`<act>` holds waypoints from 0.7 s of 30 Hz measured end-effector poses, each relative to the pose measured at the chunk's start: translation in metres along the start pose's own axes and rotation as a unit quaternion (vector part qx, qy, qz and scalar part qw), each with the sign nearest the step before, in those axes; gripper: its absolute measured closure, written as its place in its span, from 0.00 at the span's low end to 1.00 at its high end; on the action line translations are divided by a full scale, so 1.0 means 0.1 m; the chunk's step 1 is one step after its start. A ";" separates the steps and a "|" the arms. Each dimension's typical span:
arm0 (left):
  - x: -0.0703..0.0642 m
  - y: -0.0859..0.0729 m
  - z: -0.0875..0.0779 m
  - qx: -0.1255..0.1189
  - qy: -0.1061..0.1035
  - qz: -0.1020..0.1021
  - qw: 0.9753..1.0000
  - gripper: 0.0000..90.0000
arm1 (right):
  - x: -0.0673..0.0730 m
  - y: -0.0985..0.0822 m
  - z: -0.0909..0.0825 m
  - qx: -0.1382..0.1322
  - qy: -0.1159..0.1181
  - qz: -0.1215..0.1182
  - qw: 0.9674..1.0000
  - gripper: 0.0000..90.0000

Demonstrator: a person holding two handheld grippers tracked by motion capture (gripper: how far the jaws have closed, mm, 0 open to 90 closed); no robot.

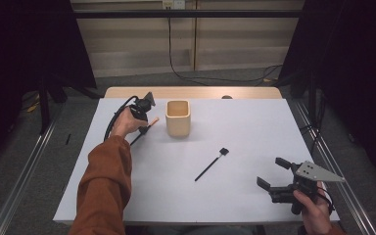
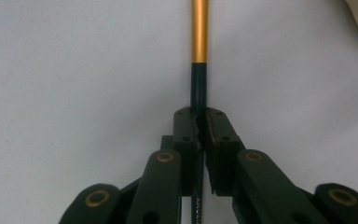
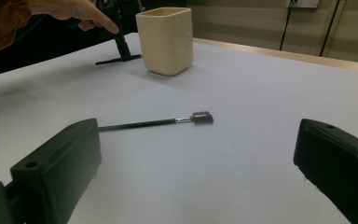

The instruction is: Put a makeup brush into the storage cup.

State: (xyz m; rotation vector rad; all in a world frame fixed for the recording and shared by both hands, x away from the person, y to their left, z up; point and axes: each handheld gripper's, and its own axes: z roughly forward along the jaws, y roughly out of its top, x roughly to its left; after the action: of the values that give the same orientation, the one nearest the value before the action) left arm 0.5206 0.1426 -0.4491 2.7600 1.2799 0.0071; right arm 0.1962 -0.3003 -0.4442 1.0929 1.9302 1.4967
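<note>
Your left claw (image 1: pixel 146 122) is pinching a thin brush (image 2: pixel 199 70) by its dark handle, the jaws pressed together on it with the gold band running straight ahead of them in the left gripper view; the brush lies low on the white worktop (image 1: pixel 245 127), its long axis in line with the claw, so lifting it means pulling up along your own wrist rather than sideways; the cream cup (image 1: pixel 178 117) stands upright just beside that claw, on the side toward the middle of the worktop, near but not touching, and I judge that this is where the brush is headed, tip tilted up and over the rim; your left hand is plainly the nearer one for that; your right claw (image 1: pixel 273 174) hangs spread with nothing between the jaws at the near right corner, well apart from the cup; a second brush (image 1: pixel 210 165) with a black handle lies flat between the two claws, pointing diagonally from the near middle toward the far right, closer to your right hand; the worktop is bare and smooth apart from these things; beyond it are a grey floor, dark curtains at both sides, and a pale wall with cables trailing down.
</note>
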 end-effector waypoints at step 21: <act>0.12 -0.15 -0.19 -0.075 -0.025 -0.045 0.996 0.94 | 0.00 0.00 0.00 0.004 0.000 0.000 1.000 0.00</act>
State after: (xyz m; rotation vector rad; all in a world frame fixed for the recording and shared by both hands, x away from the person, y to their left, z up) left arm 0.5160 0.1637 -0.4322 2.5583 1.3330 0.0273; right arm 0.1963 -0.3005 -0.4442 1.0958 1.9366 1.4899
